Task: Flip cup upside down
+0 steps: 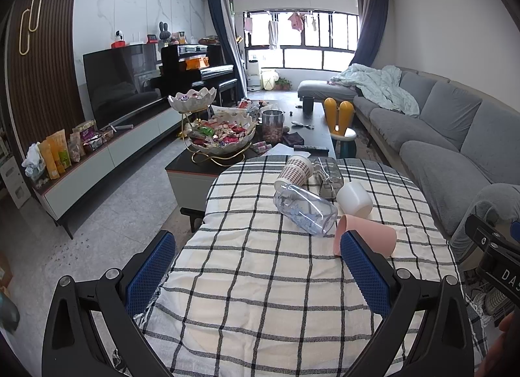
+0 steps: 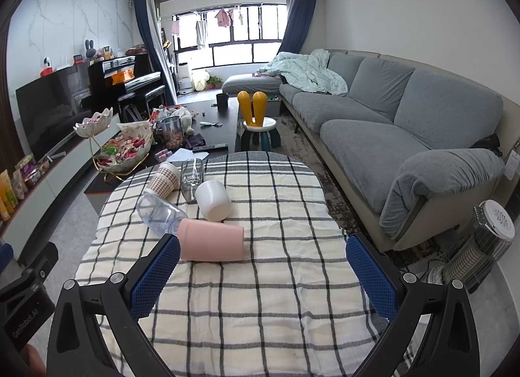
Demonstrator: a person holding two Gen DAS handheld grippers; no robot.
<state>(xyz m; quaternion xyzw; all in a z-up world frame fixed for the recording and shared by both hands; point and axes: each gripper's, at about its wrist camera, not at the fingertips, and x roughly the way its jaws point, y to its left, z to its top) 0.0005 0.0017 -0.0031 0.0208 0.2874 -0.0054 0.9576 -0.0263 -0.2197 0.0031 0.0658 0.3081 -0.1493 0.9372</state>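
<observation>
Several cups lie on their sides on the checked tablecloth (image 1: 260,279) (image 2: 276,279). A pink cup (image 1: 373,234) (image 2: 211,240) lies nearest. Behind it lie a clear plastic cup (image 1: 305,209) (image 2: 161,212), a white cup (image 1: 355,198) (image 2: 213,200), a brown-checked paper cup (image 1: 294,171) (image 2: 163,179) and a clear glass (image 1: 329,178) (image 2: 191,175). My left gripper (image 1: 256,276) is open above the cloth, its right finger (image 1: 364,273) in front of the pink cup. My right gripper (image 2: 263,279) is open and empty, its left finger (image 2: 154,279) just before the pink cup.
A coffee table (image 1: 201,162) with snack bowls (image 1: 224,139) stands beyond the table. A grey sofa (image 2: 406,136) runs along the right. A TV cabinet (image 1: 97,155) is at the left. A small heater (image 2: 484,240) stands on the floor at the right.
</observation>
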